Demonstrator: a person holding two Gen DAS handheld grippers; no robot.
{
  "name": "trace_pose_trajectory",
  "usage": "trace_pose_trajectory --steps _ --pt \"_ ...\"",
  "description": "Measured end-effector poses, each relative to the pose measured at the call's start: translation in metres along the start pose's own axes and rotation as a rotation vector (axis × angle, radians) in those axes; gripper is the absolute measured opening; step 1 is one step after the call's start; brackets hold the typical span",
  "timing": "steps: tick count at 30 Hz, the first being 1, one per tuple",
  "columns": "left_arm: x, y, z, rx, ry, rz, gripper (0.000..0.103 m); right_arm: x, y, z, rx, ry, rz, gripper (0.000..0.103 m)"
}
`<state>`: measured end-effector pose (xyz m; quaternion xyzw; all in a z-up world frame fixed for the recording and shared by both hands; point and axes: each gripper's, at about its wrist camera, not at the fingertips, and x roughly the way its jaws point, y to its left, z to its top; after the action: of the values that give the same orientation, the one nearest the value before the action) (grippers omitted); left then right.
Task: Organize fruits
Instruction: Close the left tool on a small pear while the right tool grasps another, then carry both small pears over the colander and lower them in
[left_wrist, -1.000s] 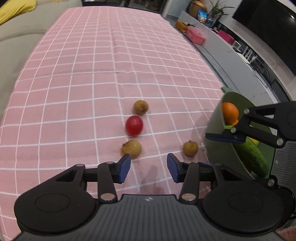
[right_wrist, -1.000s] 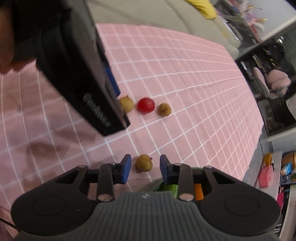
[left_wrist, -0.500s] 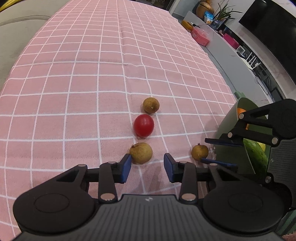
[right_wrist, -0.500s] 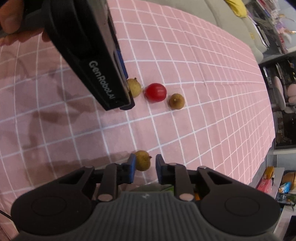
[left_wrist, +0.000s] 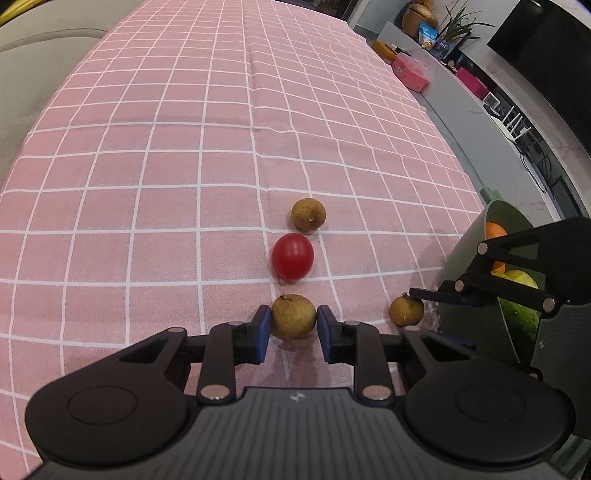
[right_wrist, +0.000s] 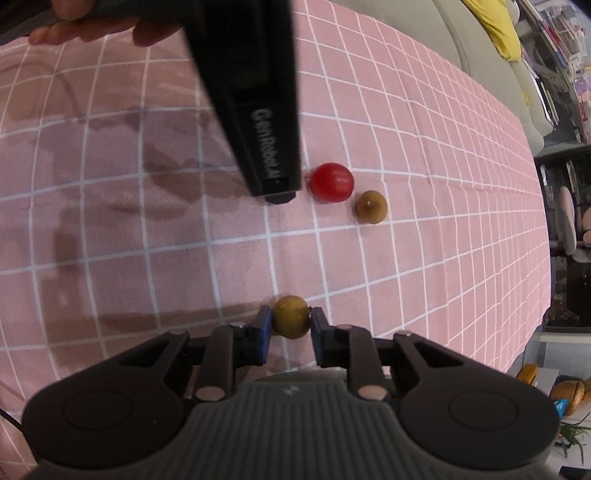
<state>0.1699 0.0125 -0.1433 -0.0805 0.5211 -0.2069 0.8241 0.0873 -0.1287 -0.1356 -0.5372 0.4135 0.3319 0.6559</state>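
Three brown longans and a red cherry tomato (left_wrist: 292, 256) lie on the pink checked cloth. My left gripper (left_wrist: 291, 326) is shut on the nearest longan (left_wrist: 293, 315), which rests on the cloth. The far longan (left_wrist: 308, 213) lies beyond the tomato. My right gripper (right_wrist: 290, 326) is shut on another longan (right_wrist: 290, 321), also seen in the left wrist view (left_wrist: 406, 311) beside the green bowl (left_wrist: 476, 266). The bowl holds an orange (left_wrist: 495, 230), a yellowish fruit and a cucumber. The tomato (right_wrist: 331, 182) and far longan (right_wrist: 371, 206) also show in the right wrist view.
The left gripper's black body (right_wrist: 255, 92) fills the upper middle of the right wrist view and hides its longan. A grey sofa (left_wrist: 44, 66) borders the table on the far left. A low shelf with boxes (left_wrist: 410, 70) and a TV stands at the right.
Both grippers moved forward and down onto their longans and their jaws closed from open onto the fruit.
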Motion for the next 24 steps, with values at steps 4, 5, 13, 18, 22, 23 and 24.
trace_pose_trajectory --steps 4,5,13,18,22,23,24 --pt "-0.004 -0.001 0.002 0.002 -0.010 -0.003 0.030 -0.006 0.003 -0.001 0.015 -0.017 -0.021 0.017" --pt "-0.005 -0.001 0.002 0.002 -0.014 -0.006 0.030 -0.009 0.004 -0.001 0.024 -0.025 -0.028 0.017" --pt "-0.019 -0.007 0.007 0.011 -0.044 -0.015 0.030 -0.048 -0.005 0.003 0.181 -0.122 -0.082 0.017" --pt "-0.034 -0.016 0.011 0.023 -0.074 -0.018 0.030 -0.075 -0.013 -0.001 0.292 -0.186 -0.105 0.017" --pt "-0.048 -0.033 0.014 0.066 -0.101 -0.026 0.030 -0.097 -0.018 -0.010 0.409 -0.235 -0.117 0.017" --pt "-0.051 -0.039 0.014 0.085 -0.108 -0.026 0.030 -0.103 -0.019 -0.014 0.443 -0.245 -0.123 0.017" --pt "-0.053 -0.044 0.014 0.103 -0.113 -0.025 0.030 -0.108 -0.020 -0.019 0.477 -0.254 -0.129 0.017"
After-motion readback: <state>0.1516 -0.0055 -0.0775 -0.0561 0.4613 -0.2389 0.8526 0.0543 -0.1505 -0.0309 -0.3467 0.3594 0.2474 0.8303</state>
